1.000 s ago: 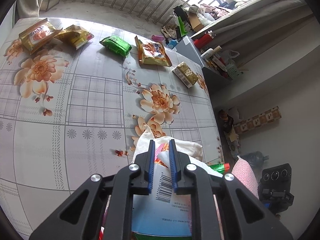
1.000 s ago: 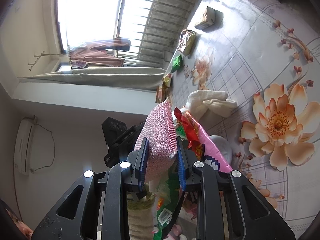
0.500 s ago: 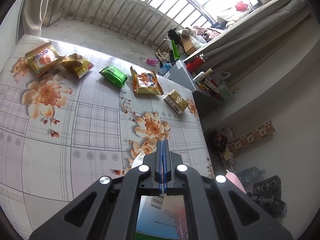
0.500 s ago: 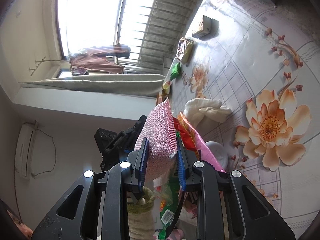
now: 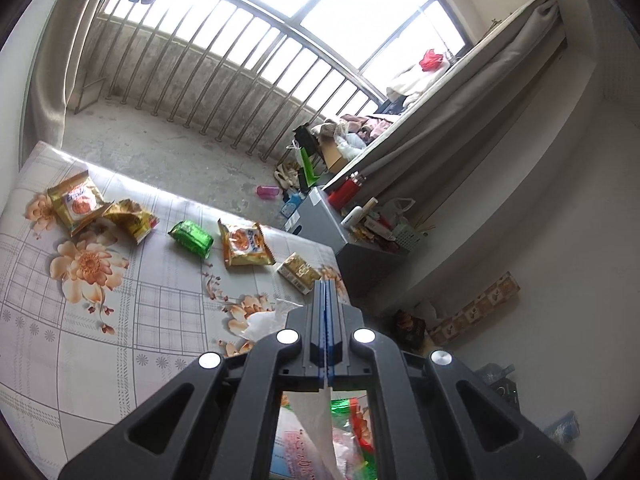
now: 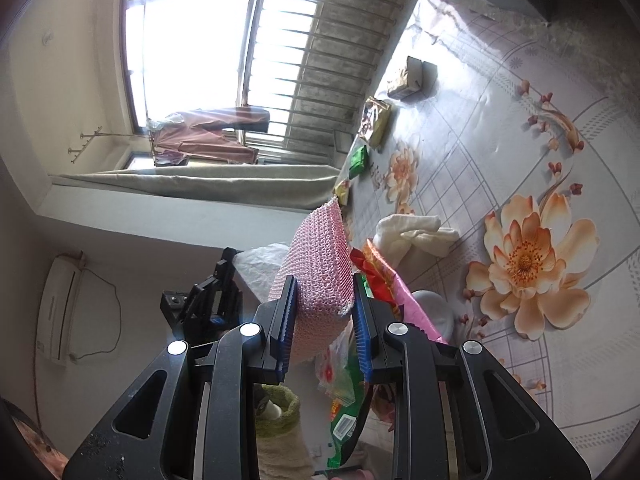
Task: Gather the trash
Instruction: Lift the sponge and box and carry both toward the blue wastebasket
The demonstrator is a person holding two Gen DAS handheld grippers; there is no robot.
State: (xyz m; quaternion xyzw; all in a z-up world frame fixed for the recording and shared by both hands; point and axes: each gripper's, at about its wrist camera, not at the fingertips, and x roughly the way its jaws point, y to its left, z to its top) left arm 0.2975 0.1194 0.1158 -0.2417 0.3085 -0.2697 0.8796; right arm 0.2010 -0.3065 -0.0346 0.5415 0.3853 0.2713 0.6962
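Fingers of the left gripper [image 5: 327, 284] were pressed fully together, pinching a thin white tissue sheet [image 5: 316, 424] that hung below them over mixed trash. Its jaws had just finished closing. Fingers of the right gripper [image 6: 325, 308] stood partly apart, clamped on a pink mesh bag [image 6: 316, 276].

Left wrist view, left to right across the floral tablecloth [image 5: 100, 328]: a gold snack packet [image 5: 74, 206] with an orange picture and blue lettering too blurred to read; a crumpled yellow wrapper [image 5: 134, 218] touching it; a green foil packet [image 5: 191, 238]; a second gold packet [image 5: 244, 242], likewise illegible; a small tan box [image 5: 300, 272] at the far right edge. A crumpled white tissue [image 5: 266, 320] lay near, partly hidden behind the gripper. Below the jaws, a pink printed sheet and green and red wrappers were cut off by the frame.

Right wrist view: the mesh bag's lower part was hidden between the fingers. Right of it lay red and pink wrappers [image 6: 384, 280] and a folded white cloth [image 6: 416, 232]. A green wrapper [image 6: 346, 420] bearing a barcode showed below; its text could not be read.
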